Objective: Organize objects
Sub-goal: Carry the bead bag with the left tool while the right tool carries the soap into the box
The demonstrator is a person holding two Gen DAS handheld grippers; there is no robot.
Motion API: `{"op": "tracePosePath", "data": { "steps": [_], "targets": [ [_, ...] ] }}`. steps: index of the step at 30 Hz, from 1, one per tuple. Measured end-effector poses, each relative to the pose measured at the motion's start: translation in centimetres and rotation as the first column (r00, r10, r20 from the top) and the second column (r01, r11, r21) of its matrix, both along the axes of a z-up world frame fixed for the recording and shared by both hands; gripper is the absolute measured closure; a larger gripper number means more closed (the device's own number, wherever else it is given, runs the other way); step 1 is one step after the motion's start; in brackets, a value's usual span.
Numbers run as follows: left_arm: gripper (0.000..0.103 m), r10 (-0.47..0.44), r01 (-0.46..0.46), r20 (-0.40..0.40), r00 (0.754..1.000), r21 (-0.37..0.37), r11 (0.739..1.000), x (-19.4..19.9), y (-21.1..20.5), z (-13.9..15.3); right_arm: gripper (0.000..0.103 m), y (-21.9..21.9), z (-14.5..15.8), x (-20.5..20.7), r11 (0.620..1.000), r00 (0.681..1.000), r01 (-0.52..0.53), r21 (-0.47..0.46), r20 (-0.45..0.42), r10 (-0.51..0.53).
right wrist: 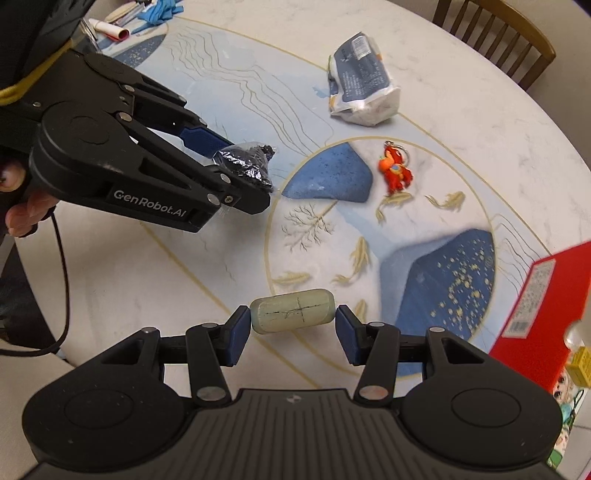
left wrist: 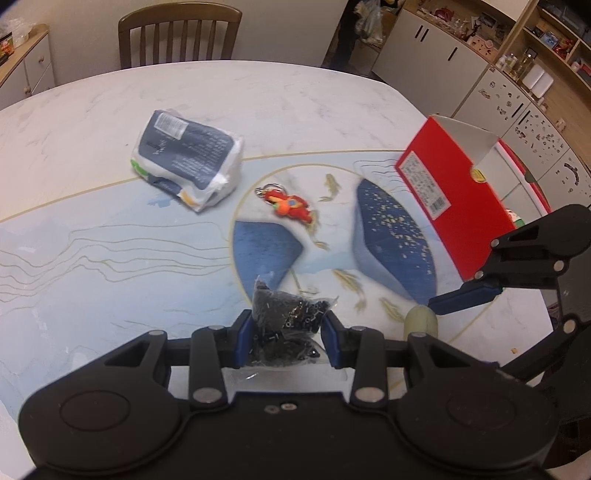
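Note:
My left gripper [left wrist: 288,328] is shut on a clear bag of small black parts [left wrist: 286,314], held above the table's front. The right wrist view shows that bag [right wrist: 245,162] pinched between the left fingers at the left. My right gripper [right wrist: 293,321] is shut on a pale green capsule-shaped object [right wrist: 293,312] with a black cross mark, gripped end to end. On the table lie a red and orange keychain figure [left wrist: 290,206] [right wrist: 395,171] and a wrapped tissue pack [left wrist: 188,162] [right wrist: 364,88]. An open red box [left wrist: 454,192] [right wrist: 535,295] stands at the right.
The round marble table [left wrist: 92,240] has a blue printed mat. A wooden chair [left wrist: 181,33] stands at its far side. Pens and blue cloth [right wrist: 147,14] lie at the table's far left edge. A person's hand [right wrist: 26,210] holds the left gripper. Cabinets and shelves [left wrist: 517,74] line the right wall.

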State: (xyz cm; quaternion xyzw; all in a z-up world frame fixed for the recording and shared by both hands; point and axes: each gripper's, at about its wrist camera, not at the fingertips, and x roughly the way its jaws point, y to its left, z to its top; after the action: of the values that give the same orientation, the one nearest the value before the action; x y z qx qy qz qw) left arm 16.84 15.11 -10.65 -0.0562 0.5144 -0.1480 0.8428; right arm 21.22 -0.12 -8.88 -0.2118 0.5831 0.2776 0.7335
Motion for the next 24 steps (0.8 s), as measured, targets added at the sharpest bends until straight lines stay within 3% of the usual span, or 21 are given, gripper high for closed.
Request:
{"op": "tracePosePath", "data": {
  "steps": [10, 24],
  "targets": [
    [0.066, -0.03, 0.03, 0.011, 0.999, 0.007, 1.0, -0.6, -4.2, 1.9, 0.053, -6.2, 2.5, -1.6, 0.998, 0.998, 0.048, 0.027, 0.025, -0.049],
    [0.066, -0.082, 0.08, 0.042, 0.996, 0.032, 0.996, 1.1, -13.7, 4.3, 0.053, -17.7, 4.0, -2.3, 0.993, 0.993, 0.112, 0.043, 0.018, -0.113]
  ]
}}
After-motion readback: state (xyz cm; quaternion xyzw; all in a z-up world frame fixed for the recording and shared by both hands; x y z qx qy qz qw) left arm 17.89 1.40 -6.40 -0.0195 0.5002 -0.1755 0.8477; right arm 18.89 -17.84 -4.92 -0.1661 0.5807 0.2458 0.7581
